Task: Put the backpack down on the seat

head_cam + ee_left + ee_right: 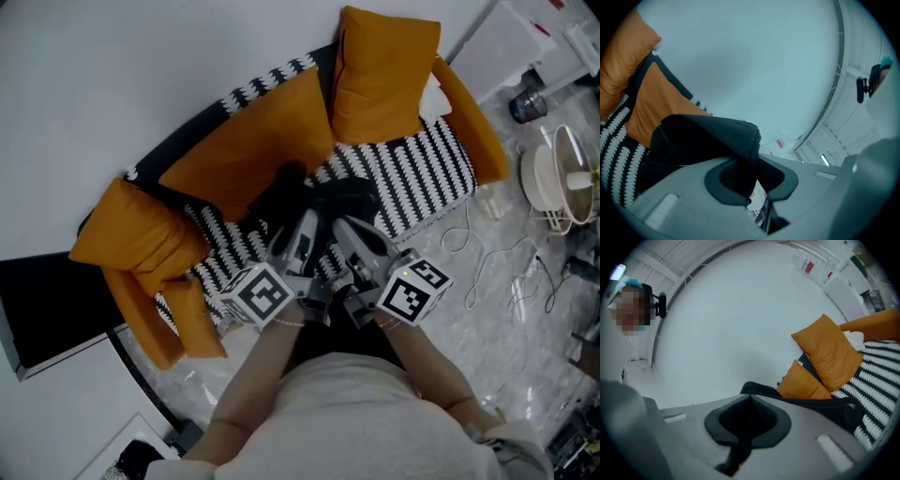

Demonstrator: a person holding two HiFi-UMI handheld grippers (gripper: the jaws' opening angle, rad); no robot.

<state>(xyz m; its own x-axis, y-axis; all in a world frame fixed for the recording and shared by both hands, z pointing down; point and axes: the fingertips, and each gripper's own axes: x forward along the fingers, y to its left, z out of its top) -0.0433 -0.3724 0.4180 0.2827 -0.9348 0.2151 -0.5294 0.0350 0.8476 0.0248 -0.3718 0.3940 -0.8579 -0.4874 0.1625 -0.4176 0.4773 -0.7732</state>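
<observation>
The person is standing over a small sofa and reaching both tools down to the black backpack (pixel 317 199). It is hanging low over the striped seat (pixel 427 173), just in front of the middle orange cushion (pixel 248 150) and between the two outer ones. From here I cannot quite tell whether its base is already touching the seat or hovering just clear of it.

The left gripper (pixel 750 174) is pinching a fold of the bag's black fabric, with its jaws drawn almost together on the cloth. The right gripper (pixel 747 422) is doing the same on its side, its jaws nearly closed on a narrow black band that is probably a strap or the top hem.

The bag is looking soft and limp. Its top is draping over the left jaws and not holding any shape, so it is likely to sag and fold wherever it is not being carried. The woven cloth should grip well against the pads and nothing about it looks fragile, but a thin fold may creep out of a pinch if the contents are heavy. I am judging the weight as light to moderate, since two small pinches are carrying it.

The best places to hold are up high, on the top handle, the strap roots or a seam, one grip on each side so the bag hangs level. On that soft seat it may slump or tip forward once let go, so leaning it back against the cushion looks sensible.
</observation>
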